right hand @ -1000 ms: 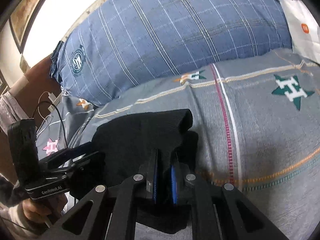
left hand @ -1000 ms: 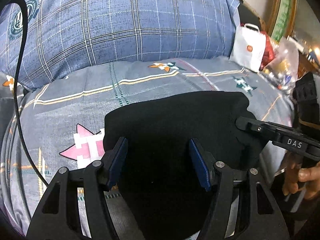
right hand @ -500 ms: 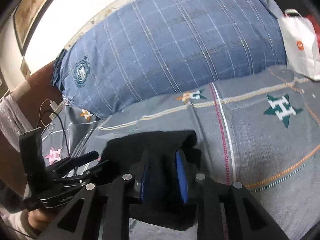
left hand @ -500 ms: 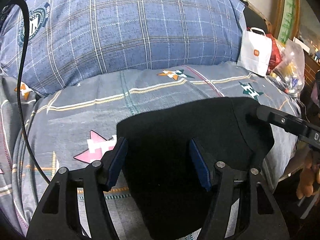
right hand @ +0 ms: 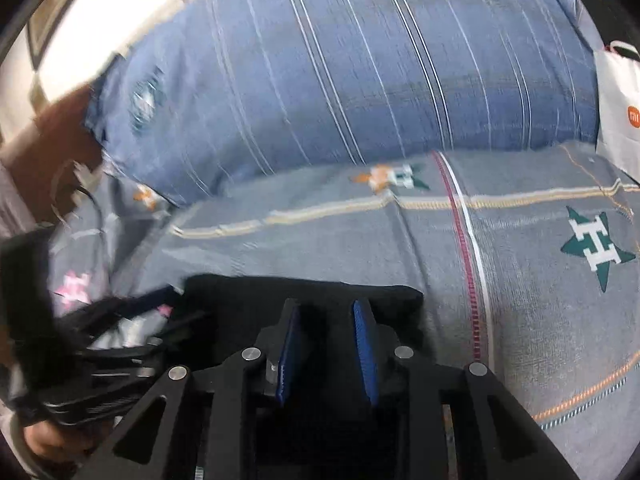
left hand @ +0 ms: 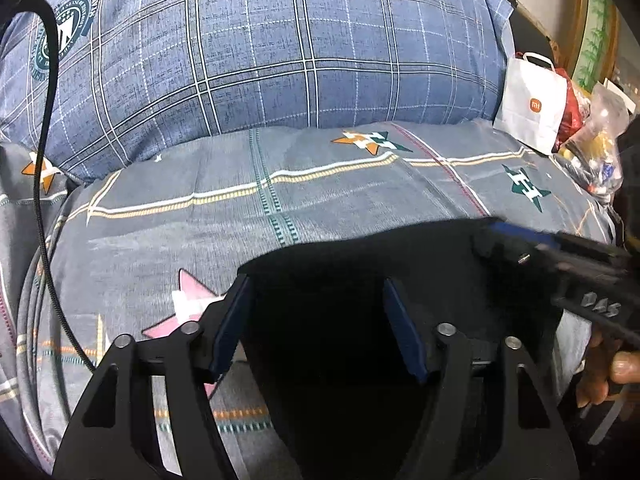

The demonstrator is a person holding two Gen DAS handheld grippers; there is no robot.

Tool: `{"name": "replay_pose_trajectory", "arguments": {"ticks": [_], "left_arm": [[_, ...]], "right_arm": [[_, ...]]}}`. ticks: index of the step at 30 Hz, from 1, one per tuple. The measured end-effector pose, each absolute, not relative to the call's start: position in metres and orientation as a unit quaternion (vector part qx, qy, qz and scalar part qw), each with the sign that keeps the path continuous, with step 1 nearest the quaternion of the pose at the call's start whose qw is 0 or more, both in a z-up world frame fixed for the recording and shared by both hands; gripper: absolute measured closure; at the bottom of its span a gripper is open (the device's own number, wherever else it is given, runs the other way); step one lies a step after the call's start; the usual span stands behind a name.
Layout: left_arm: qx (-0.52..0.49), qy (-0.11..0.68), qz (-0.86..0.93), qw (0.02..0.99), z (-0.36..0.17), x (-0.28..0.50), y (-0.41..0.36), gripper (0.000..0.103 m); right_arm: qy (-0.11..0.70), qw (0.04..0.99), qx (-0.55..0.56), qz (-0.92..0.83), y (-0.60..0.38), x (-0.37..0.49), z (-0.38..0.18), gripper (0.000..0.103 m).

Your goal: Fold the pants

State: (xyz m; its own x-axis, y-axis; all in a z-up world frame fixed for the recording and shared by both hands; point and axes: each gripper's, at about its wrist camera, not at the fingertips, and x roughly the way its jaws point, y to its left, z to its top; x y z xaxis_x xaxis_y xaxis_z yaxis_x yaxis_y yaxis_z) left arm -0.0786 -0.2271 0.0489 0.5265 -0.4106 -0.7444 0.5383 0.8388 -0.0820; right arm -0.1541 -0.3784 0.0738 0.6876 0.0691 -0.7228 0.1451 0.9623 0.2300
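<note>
Pants (left hand: pixel 360 320), black and folded, lie on the grey star-print bedsheet (left hand: pixel 320 200) in front of a blue plaid pillow (left hand: pixel 260 60). Left gripper (left hand: pixel 316 320): jaws opening, spread wide over the cloth, pads clear. Right gripper (right hand: pixel 328 344): jaws parted, pinching nothing, cloth beneath.

- White paper bag (left hand: pixel 530 102): an orange square logo reading "mi" (also seen in the right wrist view).
- Right gripper (left hand: pixel 496 236) body: "DAS" in pale letters.
- Bed sheet (left hand: pixel 320 208): stars each carrying a white "H".
- Blue plaid pillow (left hand: pixel 260 52): round crest, its lettering too small to read.
</note>
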Motion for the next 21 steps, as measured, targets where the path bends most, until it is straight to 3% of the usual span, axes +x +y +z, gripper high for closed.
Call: {"name": "replay_pose_trajectory", "arguments": {"ticks": [10, 14, 21], "left_arm": [[0.071, 0.402, -0.27, 0.872, 0.052, -0.079, -0.226, 0.029], [0.076, 0.386, -0.274, 0.877, 0.061, -0.095, -0.219, 0.029], [0.084, 0.4, -0.276, 0.87, 0.048, -0.115, -0.211, 0.029]], "right_arm": [[0.395, 0.907, 0.141, -0.024, -0.387, -0.157, 0.078, 0.074], [0.379, 0.918, 0.112, -0.004, -0.372, -0.177, 0.103, 0.066], [0.427, 0.9, 0.083, -0.03, -0.362, -0.214, 0.082, 0.064]]}}
